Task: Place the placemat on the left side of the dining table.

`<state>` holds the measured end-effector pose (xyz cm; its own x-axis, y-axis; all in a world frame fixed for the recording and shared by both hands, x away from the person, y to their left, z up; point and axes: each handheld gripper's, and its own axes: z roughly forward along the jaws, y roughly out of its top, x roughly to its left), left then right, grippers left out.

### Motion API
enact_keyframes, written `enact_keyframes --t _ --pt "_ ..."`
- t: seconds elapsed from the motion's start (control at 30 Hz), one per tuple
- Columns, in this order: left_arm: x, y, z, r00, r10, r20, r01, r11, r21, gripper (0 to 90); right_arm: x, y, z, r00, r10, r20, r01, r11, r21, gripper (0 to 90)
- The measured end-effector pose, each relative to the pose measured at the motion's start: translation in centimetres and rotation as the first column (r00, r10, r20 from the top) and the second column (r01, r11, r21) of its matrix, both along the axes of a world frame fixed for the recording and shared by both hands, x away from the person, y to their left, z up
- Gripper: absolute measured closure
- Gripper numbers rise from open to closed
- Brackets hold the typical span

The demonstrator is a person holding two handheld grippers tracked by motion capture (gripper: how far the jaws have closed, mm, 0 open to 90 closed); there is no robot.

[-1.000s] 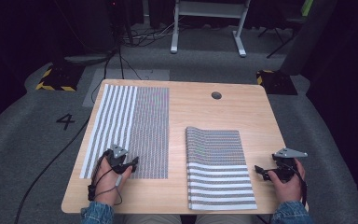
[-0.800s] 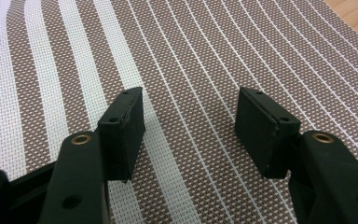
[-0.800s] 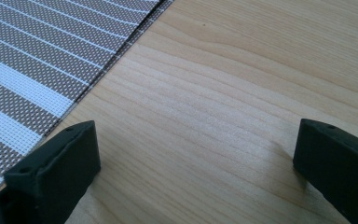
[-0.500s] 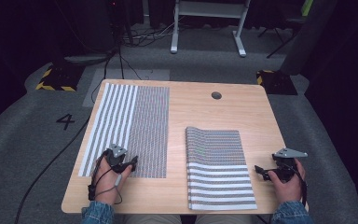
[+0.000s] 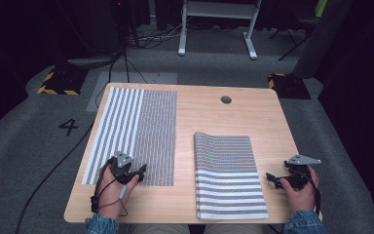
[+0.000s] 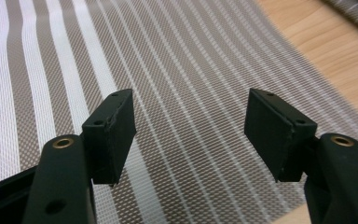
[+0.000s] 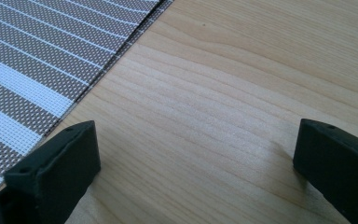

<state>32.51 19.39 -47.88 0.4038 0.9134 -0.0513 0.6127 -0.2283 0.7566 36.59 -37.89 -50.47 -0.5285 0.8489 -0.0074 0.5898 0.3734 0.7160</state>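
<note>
Opening further, left gripper (image 5: 139,171) hovers over flat placemat (image 5: 141,131).

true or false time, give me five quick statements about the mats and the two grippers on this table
1. The left gripper is over the flat striped mat, fingers apart with nothing between them; they have just been opening. True.
2. The right gripper is clamped on the folded mat. False: it is open over bare table, beside that mat's edge.
3. The folded mat lies nearer the right gripper than the left. True.
4. The two mats overlap. False: a strip of bare wood separates them.
5. The table has a small round hole near its far edge. True.
</note>
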Motion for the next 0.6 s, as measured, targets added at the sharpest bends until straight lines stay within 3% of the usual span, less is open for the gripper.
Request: enact_keyframes --t 0.17,0.3,0.4,0.53,0.6 --pt "-1.1 -0.6 1.2 0.9986 -0.047 0.023 0.047 0.9989 0.009 31.8 0.0 0.0 0.0 1.0 0.0 0.003 0.0 1.0 0.002 0.5" --pt "-1.9 -1.1 1.9 0.9946 -0.103 0.016 0.102 0.9947 0.011 31.1 -0.1 0.0 0.0 1.0 0.003 0.004 -0.003 1.0 -0.009 0.5" --pt "-2.4 -1.7 2.3 0.9878 -0.156 0.006 0.156 0.9877 -0.014 30.7 -0.1 0.0 0.0 1.0 0.003 0.003 -0.003 1.0 -0.008 0.5" --pt "-3.0 -2.5 2.9 0.9791 -0.203 0.008 0.203 0.9789 -0.017 31.0 -0.1 0.0 0.0 1.0 0.003 0.004 -0.003 1.0 -0.008 0.5" --pt "-3.2 -3.1 3.2 0.9713 -0.238 0.011 0.238 0.9708 -0.031 30.9 -0.1 0.0 0.0 1.0 0.003 0.004 -0.003 1.0 -0.009 0.5"
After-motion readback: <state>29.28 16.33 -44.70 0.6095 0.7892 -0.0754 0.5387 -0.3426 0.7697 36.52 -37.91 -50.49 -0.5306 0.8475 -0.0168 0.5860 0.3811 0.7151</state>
